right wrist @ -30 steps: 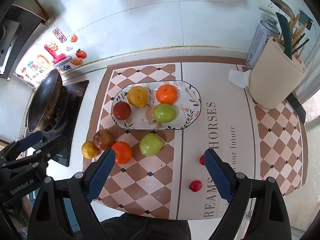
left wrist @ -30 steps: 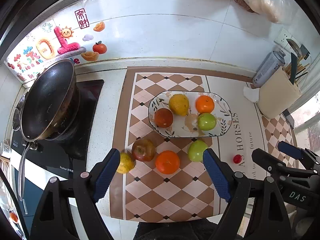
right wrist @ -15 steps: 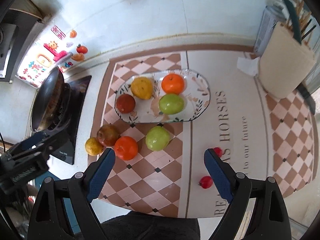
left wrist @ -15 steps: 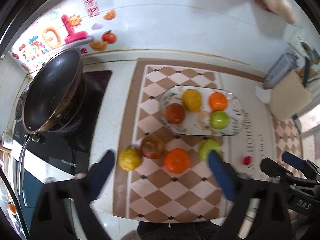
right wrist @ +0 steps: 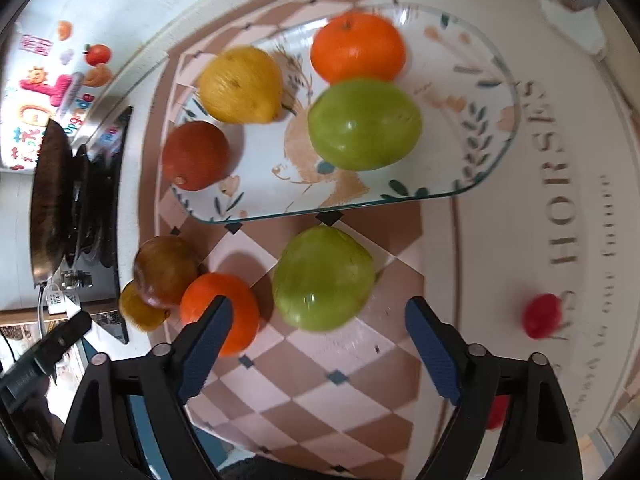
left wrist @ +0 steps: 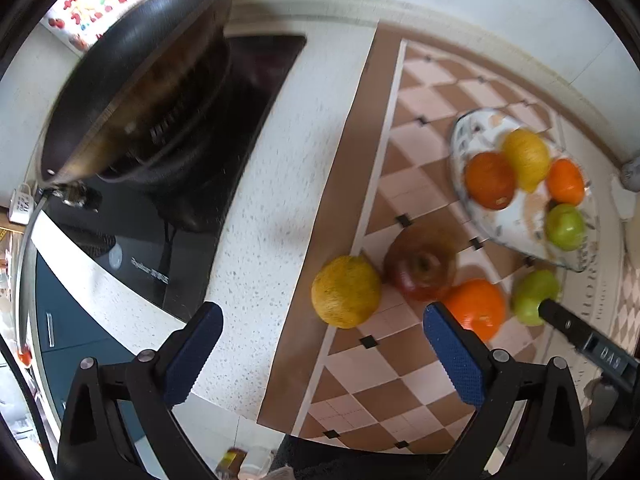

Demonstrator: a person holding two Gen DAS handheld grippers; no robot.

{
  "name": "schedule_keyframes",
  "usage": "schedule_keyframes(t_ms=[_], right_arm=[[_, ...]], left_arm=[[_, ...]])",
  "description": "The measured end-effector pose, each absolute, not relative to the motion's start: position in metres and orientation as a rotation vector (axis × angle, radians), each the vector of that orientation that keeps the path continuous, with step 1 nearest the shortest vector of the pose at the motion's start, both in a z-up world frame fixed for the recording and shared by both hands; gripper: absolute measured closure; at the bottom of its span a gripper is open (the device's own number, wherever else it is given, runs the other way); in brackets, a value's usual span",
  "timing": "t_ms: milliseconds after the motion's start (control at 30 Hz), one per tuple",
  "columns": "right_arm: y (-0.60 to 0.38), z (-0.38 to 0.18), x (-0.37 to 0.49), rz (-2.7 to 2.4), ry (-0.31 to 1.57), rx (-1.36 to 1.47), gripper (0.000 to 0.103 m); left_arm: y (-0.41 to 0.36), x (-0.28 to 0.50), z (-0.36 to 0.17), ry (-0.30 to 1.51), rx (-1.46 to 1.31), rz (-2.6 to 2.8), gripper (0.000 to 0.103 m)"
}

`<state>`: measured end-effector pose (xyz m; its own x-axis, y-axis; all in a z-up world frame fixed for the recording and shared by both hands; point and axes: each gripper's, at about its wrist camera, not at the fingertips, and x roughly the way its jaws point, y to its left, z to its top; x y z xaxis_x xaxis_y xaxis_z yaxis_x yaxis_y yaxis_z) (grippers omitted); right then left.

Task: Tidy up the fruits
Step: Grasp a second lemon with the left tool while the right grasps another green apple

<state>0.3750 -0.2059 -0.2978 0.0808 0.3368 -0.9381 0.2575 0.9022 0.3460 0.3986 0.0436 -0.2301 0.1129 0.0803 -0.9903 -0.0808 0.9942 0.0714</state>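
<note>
Both grippers hang wide and empty: the right gripper (right wrist: 316, 326) frames the loose green apple (right wrist: 324, 278) at frame centre, just below the glass plate (right wrist: 494, 160), presumably its destination. Low in its own view, the left gripper (left wrist: 322, 350) faces the yellow fruit (left wrist: 346, 291), though blur hides any contact.

Counter (left wrist: 256, 216) w/ mat (right wrist: 500, 240) (checkered), stove (left wrist: 132, 240)

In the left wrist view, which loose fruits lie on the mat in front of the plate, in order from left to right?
Yellow fruit → red apple → orange → green apple.
</note>
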Motion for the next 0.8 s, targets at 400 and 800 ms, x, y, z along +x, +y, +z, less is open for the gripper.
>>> schedule_keyframes(t_ms=[400, 800], right_arm=[[-0.186, -0.323, 0.385, 0.086, 1.565, 0.356, 0.042], [-0.187, -0.321, 0.353, 0.119, 1.623, 0.294, 0.042]], left_arm=[[0.043, 0.408, -0.292, 1.571, -0.023, 0.026, 0.01], [0.039, 0.404, -0.304, 1.575, -0.066, -0.041, 0.049]])
